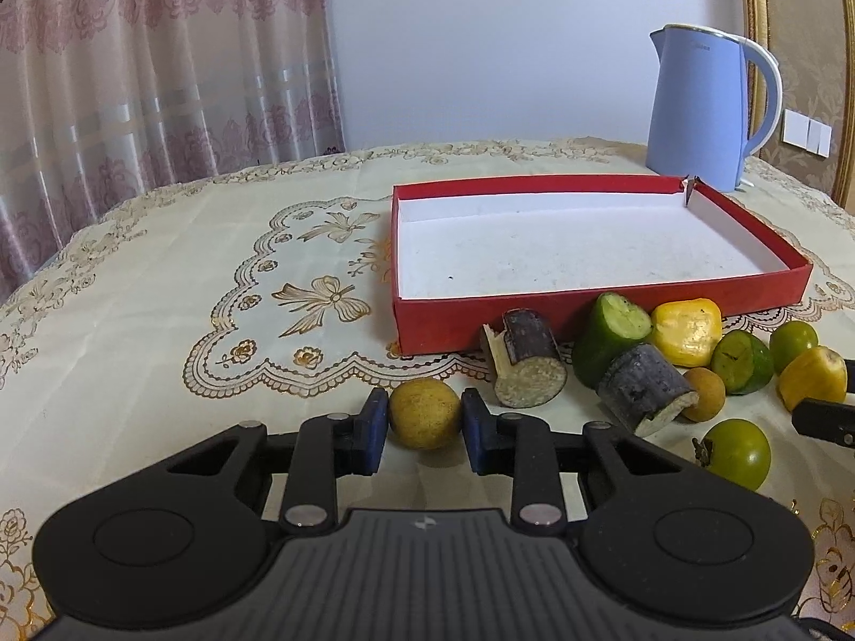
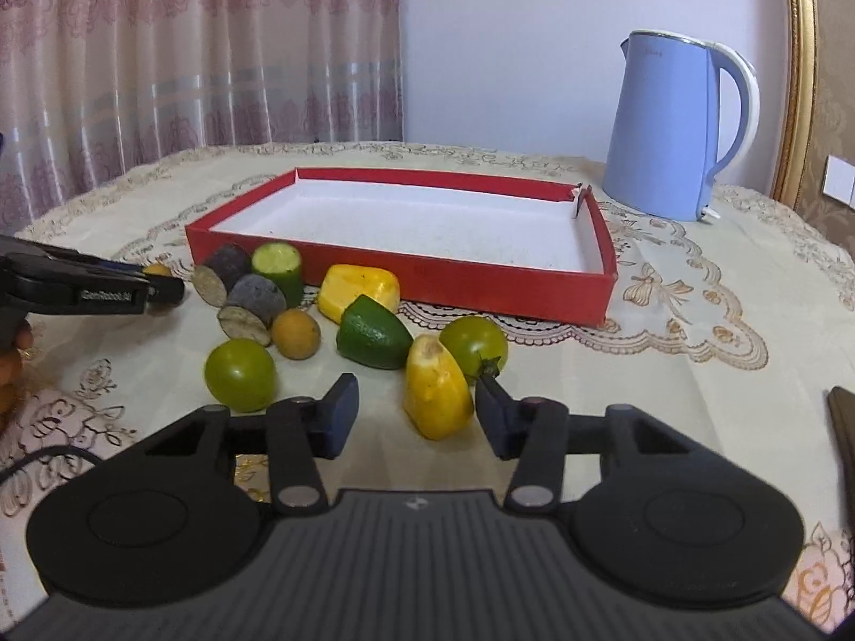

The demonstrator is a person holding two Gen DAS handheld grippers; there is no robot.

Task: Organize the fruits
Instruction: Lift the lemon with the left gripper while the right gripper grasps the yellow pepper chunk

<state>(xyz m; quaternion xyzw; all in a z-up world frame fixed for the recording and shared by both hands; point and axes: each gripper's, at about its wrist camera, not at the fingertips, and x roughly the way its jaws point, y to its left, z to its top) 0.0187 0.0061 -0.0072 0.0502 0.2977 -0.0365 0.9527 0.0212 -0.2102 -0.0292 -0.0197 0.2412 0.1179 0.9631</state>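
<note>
A shallow red box with a white inside stands empty on the table. Fruit pieces lie in front of it. My left gripper has its blue pads against both sides of a round tan fruit that rests on the cloth. My right gripper is open around a yellow piece; the right pad is near it and the left pad stands apart. Nearby lie dark sugarcane chunks, green cucumber pieces, green round fruits and another yellow piece.
A blue kettle stands behind the box at the right. The left gripper's body shows at the left of the right wrist view. A patterned cloth covers the round table. A curtain hangs behind.
</note>
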